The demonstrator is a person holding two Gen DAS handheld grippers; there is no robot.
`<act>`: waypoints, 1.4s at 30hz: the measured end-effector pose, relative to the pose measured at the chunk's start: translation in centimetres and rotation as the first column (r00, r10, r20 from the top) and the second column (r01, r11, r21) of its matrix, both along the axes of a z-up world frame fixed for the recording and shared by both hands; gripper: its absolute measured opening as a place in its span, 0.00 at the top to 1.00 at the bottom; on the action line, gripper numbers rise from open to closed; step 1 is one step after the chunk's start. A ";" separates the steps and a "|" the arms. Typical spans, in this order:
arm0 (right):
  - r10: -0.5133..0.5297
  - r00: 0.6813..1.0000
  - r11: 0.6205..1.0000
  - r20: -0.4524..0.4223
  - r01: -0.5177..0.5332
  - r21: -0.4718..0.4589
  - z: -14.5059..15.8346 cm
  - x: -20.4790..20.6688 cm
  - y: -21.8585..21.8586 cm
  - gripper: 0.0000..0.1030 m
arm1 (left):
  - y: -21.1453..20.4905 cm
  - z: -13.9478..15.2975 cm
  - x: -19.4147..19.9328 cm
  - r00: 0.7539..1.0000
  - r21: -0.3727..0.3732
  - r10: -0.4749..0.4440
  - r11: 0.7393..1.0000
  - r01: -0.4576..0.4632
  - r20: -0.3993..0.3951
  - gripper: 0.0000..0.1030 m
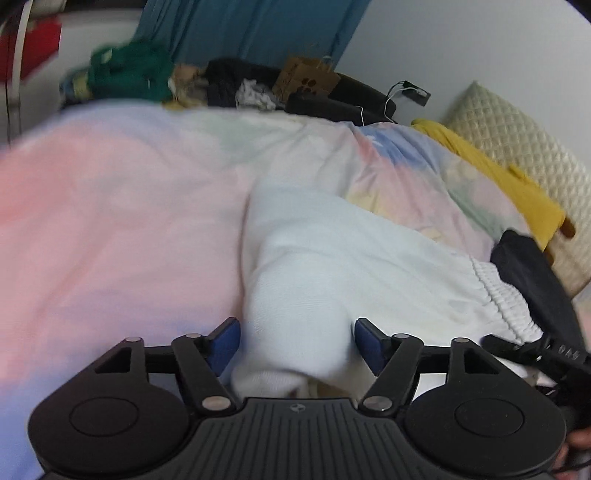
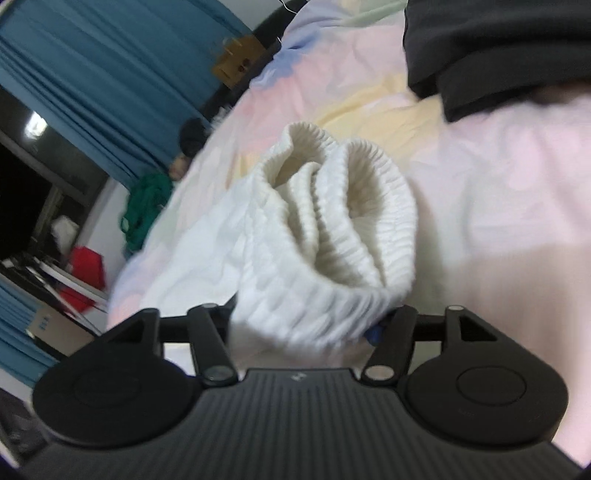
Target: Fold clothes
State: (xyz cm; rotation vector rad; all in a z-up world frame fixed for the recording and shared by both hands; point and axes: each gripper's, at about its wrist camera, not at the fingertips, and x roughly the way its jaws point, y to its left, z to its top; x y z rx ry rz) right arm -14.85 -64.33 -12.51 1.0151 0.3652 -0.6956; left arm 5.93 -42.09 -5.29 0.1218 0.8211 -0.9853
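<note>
- White garment: we find it lying on the bed, over the pastel bedcover; its gathered elastic waistband is bunched in folds at one end.
- Left gripper: we see its jaws spread, one blue pad on each side of a bulge of the white garment; the pads do not appear to press the cloth.
- Right gripper: we see its jaws apart at the waistband end, the cloth draped over and between them; its pads are mostly hidden, and we cannot tell whether they touch.
- Black garment: it lies on the bedcover beyond the waistband, apart from it.
- Yellow garment: draped beside a quilted cream pillow at the far side.
- Green clothing and a brown paper bag: heaped past the bed, before a blue curtain.
</note>
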 end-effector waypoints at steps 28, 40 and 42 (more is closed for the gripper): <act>0.065 0.980 0.794 -0.191 -0.166 -0.585 18.1 -9.1 25.2 0.00 | 27.6 19.2 -20.5 0.937 -0.102 0.181 0.982 -0.157 0.299 0.00; 0.080 0.975 0.789 -0.208 -0.190 -0.585 17.9 -7.7 26.1 0.00 | 28.3 18.8 -18.6 0.913 -0.080 0.259 0.966 -0.246 0.316 0.00; 0.087 0.975 0.782 -0.203 -0.193 -0.592 18.0 -7.1 26.4 0.00 | 28.8 18.6 -18.0 0.915 -0.070 0.263 0.965 -0.254 0.307 0.00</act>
